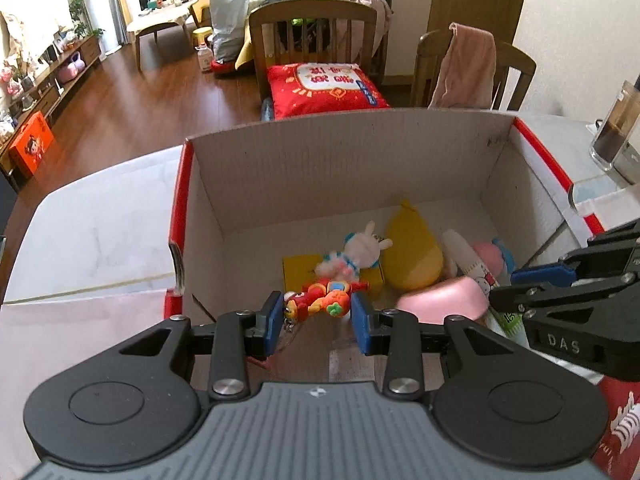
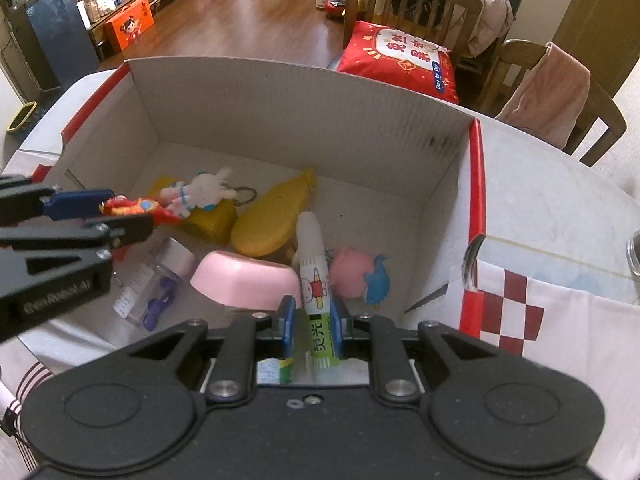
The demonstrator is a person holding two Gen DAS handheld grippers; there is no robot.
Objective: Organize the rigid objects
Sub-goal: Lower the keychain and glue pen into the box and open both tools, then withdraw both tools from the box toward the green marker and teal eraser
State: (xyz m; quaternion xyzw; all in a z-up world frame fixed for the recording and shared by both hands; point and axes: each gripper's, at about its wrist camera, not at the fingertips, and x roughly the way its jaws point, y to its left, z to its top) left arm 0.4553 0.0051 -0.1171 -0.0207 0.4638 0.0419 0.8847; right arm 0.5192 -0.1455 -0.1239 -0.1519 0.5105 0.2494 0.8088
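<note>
Left gripper [image 1: 316, 316] fingers clamp red toy [image 1: 320, 300] | right gripper [image 2: 310, 320] fingers clamp, seemingly, marker [image 2: 314, 276] | right view only: vial [image 2: 140, 292]

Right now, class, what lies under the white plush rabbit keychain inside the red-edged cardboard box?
The white plush rabbit keychain lies on a yellow box inside the red-edged cardboard box. The rabbit hides most of the yellow box's top; what is beneath that box cannot be seen.
</note>
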